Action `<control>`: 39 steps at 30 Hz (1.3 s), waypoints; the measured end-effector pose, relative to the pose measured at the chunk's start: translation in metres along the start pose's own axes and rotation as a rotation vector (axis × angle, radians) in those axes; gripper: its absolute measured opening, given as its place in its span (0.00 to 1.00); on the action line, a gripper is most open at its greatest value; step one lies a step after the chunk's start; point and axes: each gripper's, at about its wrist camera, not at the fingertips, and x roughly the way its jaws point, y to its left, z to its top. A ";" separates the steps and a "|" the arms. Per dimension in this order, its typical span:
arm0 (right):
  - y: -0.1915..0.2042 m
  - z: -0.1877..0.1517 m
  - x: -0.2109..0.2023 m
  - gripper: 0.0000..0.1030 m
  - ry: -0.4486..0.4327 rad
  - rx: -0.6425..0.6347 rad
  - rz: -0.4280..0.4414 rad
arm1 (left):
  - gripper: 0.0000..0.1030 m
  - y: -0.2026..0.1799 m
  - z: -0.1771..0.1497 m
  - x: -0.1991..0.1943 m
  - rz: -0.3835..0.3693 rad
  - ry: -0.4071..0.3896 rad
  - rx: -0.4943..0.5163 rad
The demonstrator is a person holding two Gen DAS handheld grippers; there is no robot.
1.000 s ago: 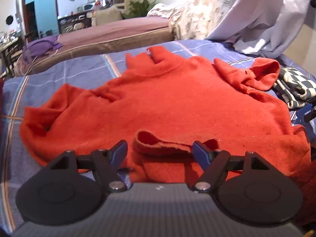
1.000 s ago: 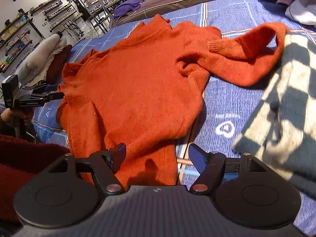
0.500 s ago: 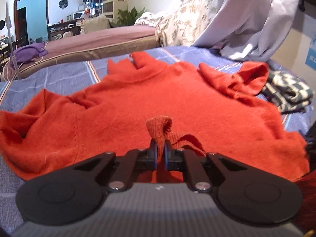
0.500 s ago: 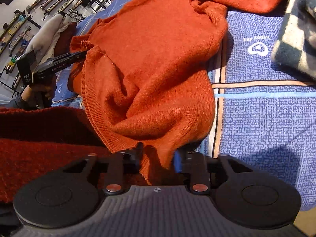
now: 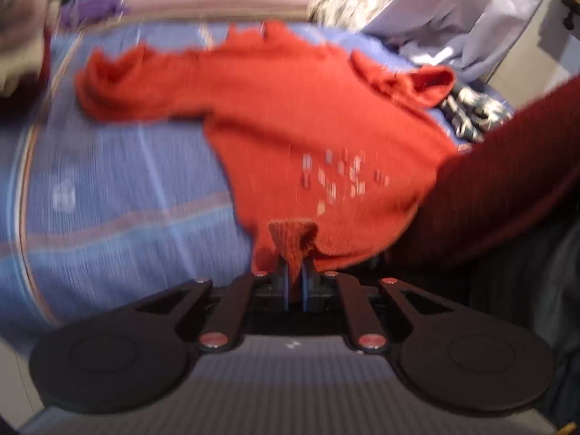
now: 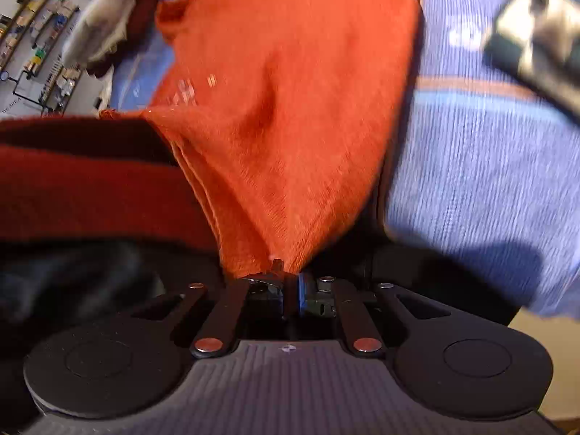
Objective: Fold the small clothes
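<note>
An orange knitted sweater lies stretched over the blue striped bedcover. My left gripper is shut on a pinch of its bottom hem, which bunches up between the jaws. In the right wrist view the same sweater runs away from my right gripper, which is shut on another part of the hem and pulls the cloth taut. The person's dark red sleeve crosses the right of the left wrist view. Both views are motion-blurred.
A black-and-white checked garment lies on the bedcover right of the sweater; it also shows in the left wrist view. A pale lilac sheet hangs behind. Shelves stand at far left.
Both grippers closed on the sweater's hem and have pulled it toward me, lifting and stretching the lower part. More blue bedcover shows at the left of the sweater.
</note>
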 end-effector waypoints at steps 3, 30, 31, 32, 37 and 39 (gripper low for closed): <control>-0.005 0.004 0.011 0.13 -0.005 0.049 0.021 | 0.06 0.001 -0.031 0.016 0.003 0.080 -0.044; 0.020 0.182 -0.013 0.87 -0.472 -0.318 -0.229 | 0.67 -0.023 0.190 0.141 0.219 -0.137 0.093; 0.019 0.187 -0.008 0.87 -0.468 -0.343 -0.231 | 0.67 -0.026 0.197 0.154 0.220 -0.137 0.102; 0.018 0.195 0.001 0.87 -0.466 -0.366 -0.245 | 0.67 -0.027 0.203 0.165 0.231 -0.129 0.109; -0.011 0.213 0.028 0.86 -0.419 -0.457 -0.417 | 0.69 -0.004 0.212 0.211 0.357 -0.029 0.103; -0.034 0.218 0.025 0.85 -0.424 -0.388 -0.546 | 0.77 0.012 0.208 0.206 0.324 -0.049 0.050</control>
